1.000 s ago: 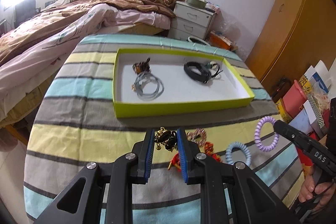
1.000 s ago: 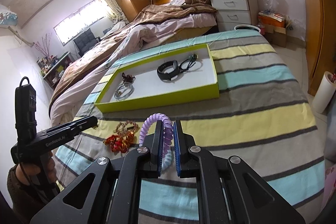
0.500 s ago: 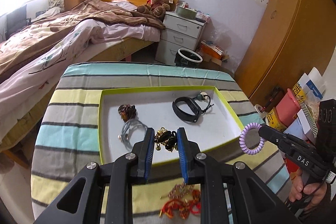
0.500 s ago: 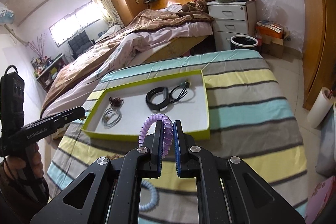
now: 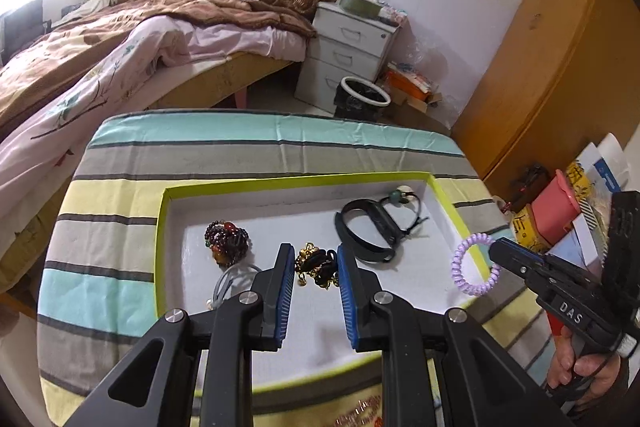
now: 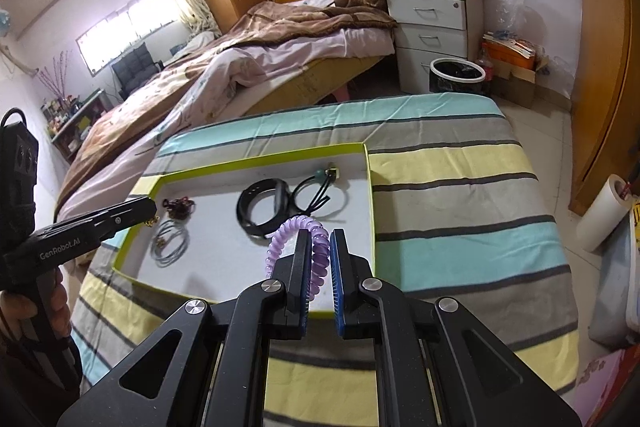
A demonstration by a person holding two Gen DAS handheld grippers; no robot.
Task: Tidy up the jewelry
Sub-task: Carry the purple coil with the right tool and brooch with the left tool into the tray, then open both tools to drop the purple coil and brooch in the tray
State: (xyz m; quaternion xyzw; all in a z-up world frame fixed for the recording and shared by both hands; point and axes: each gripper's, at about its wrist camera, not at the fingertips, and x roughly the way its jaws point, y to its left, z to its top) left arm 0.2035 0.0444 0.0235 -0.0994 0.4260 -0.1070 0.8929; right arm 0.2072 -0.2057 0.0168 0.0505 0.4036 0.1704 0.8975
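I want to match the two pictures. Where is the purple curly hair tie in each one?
Left wrist view: the purple curly hair tie is on the right, pinched in the right hand-held gripper, over the tray's right rim.
Right wrist view: it is at centre, looping up between that gripper's fingers.
Shared landmark: the black band lying in the lime-edged tray.

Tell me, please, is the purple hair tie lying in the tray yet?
Not yet: the purple hair tie hangs clamped in the right claw, above the tray.

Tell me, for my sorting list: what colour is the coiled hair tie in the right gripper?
Pale purple. The coiled hair tie shows best in the right wrist view, clamped in the right gripper.
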